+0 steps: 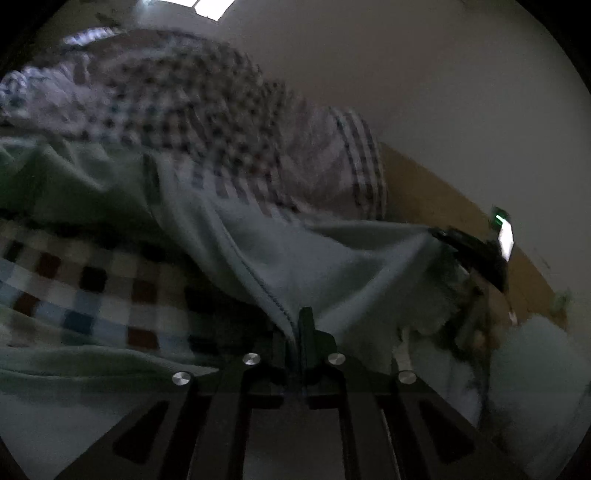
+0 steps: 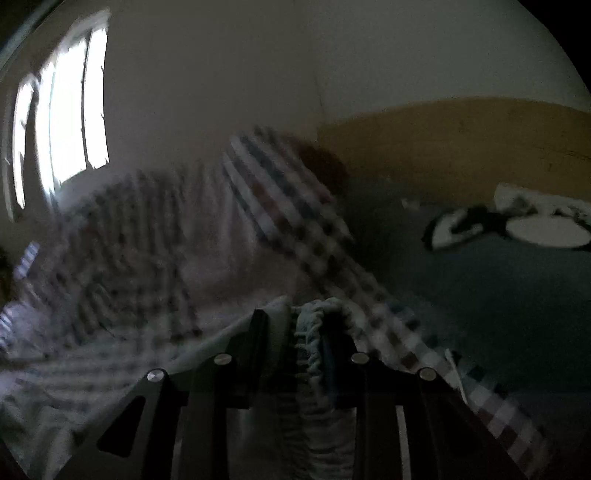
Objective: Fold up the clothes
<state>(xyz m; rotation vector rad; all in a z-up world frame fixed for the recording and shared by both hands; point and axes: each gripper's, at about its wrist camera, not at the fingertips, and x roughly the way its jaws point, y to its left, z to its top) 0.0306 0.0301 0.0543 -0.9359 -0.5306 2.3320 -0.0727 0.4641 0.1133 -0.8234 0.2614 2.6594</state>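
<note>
Currently, grip-and-lift step: left gripper (image 1: pixel 297 332) clenched on the pale green garment's (image 1: pixel 314 258) stitched seam, right gripper (image 2: pixel 295 325) pinching its gathered hem above the checked bedding (image 1: pixel 74 288); next, probably, spreading it taut before folding.

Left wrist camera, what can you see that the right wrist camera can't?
Only the left wrist view shows the other gripper across the pale green garment, a stitched seam pinched in the left gripper, and a ceiling light.

Only the right wrist view shows a bright window, a black-and-white item on a dark surface, and a gathered elastic edge in the right gripper.

Both show the checked cloth and a wooden panel.
</note>
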